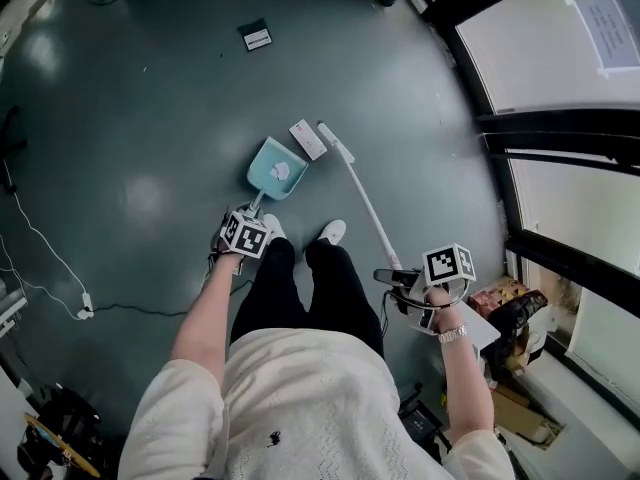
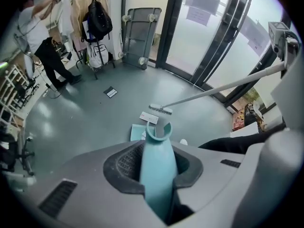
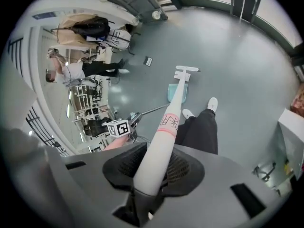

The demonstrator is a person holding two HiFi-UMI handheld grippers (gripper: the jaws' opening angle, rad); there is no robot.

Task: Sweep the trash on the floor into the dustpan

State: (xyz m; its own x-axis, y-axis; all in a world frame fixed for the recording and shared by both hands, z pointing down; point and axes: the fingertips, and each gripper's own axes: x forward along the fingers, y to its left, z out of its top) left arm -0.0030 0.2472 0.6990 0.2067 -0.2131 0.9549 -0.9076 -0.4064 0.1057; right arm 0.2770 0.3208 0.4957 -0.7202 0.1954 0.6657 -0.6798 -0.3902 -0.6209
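A light blue dustpan (image 1: pixel 276 168) rests on the grey floor ahead of my feet, with a crumpled white scrap (image 1: pixel 281 171) inside it. My left gripper (image 1: pixel 245 233) is shut on the dustpan handle (image 2: pixel 156 167). A white broom (image 1: pixel 358 193) slants across the floor, its head (image 1: pixel 335 142) beside a flat white card (image 1: pixel 308 139) at the pan's far right corner. My right gripper (image 1: pixel 418 290) is shut on the broom handle (image 3: pixel 159 148). In the left gripper view the broom head (image 2: pixel 160 109) lies just past the white card (image 2: pixel 148 117) and the dustpan (image 2: pixel 137 133).
A small dark card (image 1: pixel 257 37) lies farther out on the floor. White cables (image 1: pixel 45 258) run along the left. Glass doors (image 1: pixel 560 148) and boxes (image 1: pixel 510 308) stand at the right. A person (image 2: pixel 42 42) stands by a rack of bags (image 2: pixel 97 32) in the distance.
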